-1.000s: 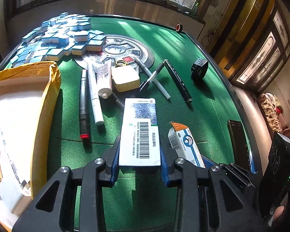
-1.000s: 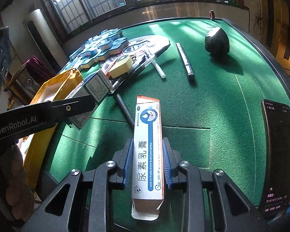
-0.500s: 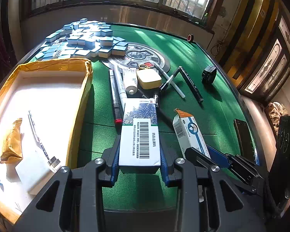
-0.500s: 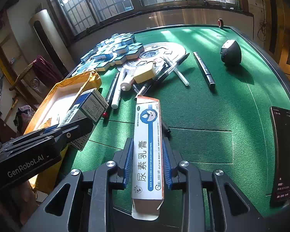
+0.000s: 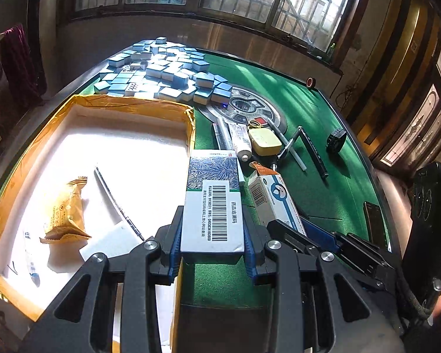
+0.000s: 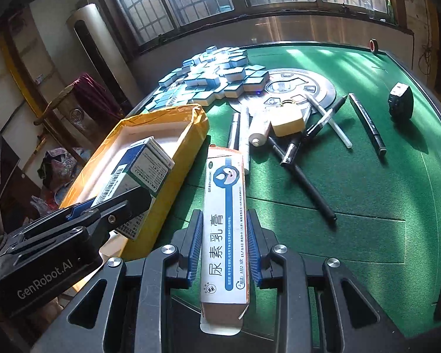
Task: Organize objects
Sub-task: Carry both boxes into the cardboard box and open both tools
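Observation:
My left gripper (image 5: 212,245) is shut on a white and blue medicine box (image 5: 211,203) with a barcode, held above the right rim of the yellow-edged tray (image 5: 41,144). My right gripper (image 6: 224,247) is shut on a long white and orange ointment box (image 6: 225,223), held above the green table just right of the tray (image 6: 173,182). The left gripper with its box (image 6: 138,173) shows at the left of the right wrist view. The ointment box (image 5: 272,197) shows right of the left gripper.
The tray holds a snack packet (image 5: 63,214), a thin pen (image 5: 114,200) and white items. On the green felt lie pens (image 6: 302,182), a tube (image 6: 260,132), a yellow case (image 6: 288,120), a black round object (image 6: 401,100), a phone (image 5: 374,226) and a heap of mahjong tiles (image 5: 161,73).
Both grippers have lifted and moved left toward the tray with their boxes. The left gripper's box now hangs over the tray's right rim.

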`<move>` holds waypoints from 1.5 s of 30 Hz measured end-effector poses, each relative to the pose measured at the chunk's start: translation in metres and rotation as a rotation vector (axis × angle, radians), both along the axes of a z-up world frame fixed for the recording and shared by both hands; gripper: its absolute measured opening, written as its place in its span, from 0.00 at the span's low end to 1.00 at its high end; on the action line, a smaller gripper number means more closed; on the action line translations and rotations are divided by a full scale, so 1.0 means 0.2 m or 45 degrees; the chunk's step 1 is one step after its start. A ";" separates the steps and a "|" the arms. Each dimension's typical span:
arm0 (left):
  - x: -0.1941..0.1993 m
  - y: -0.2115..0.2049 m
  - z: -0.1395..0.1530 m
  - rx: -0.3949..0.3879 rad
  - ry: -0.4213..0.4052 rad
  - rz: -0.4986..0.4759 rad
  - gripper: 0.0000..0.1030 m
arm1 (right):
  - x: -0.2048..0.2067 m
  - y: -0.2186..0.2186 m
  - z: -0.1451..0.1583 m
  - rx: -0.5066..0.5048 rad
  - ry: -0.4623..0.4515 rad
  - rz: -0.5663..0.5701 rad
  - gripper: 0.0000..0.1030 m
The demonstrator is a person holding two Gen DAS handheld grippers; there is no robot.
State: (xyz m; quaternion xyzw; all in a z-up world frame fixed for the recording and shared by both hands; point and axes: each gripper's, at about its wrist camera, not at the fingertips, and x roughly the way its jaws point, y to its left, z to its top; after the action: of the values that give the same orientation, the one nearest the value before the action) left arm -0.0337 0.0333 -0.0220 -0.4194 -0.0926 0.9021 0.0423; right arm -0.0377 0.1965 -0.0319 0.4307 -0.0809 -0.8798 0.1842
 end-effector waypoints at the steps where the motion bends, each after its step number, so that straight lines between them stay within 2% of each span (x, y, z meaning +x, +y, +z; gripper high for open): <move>1: 0.00 -0.04 0.01 0.012 0.004 0.016 0.31 | -0.02 -0.03 0.02 -0.002 0.006 0.010 0.25; 6: -0.05 -0.25 0.07 0.091 0.007 0.102 0.31 | -0.10 -0.16 0.08 -0.050 0.022 0.078 0.25; 10: -0.13 -0.38 0.08 0.088 0.016 0.181 0.31 | -0.19 -0.27 0.09 -0.082 0.024 0.115 0.25; 14: -0.22 -0.47 0.03 0.107 -0.030 0.229 0.31 | -0.30 -0.35 0.06 -0.145 -0.032 0.148 0.25; 16: -0.25 -0.51 -0.03 0.114 -0.081 0.263 0.31 | -0.34 -0.40 0.05 -0.135 -0.041 0.163 0.25; 23: -0.31 -0.55 -0.15 0.108 -0.167 0.312 0.31 | -0.42 -0.52 -0.04 -0.113 -0.089 0.188 0.25; 28: -0.34 -0.59 -0.18 0.064 -0.183 0.342 0.31 | -0.44 -0.55 -0.08 -0.101 -0.104 0.188 0.24; 34: -0.35 -0.62 -0.23 0.024 -0.219 0.388 0.31 | -0.42 -0.61 -0.12 -0.008 -0.070 0.211 0.24; 45: -0.35 -0.62 -0.24 -0.009 -0.230 0.437 0.31 | -0.40 -0.63 -0.11 0.054 0.004 0.231 0.25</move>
State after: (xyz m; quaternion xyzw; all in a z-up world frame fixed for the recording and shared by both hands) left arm -0.1036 -0.0916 -0.0698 -0.4769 -0.1631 0.8551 -0.1219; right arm -0.1176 0.0708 -0.0548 0.4388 -0.0228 -0.8616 0.2541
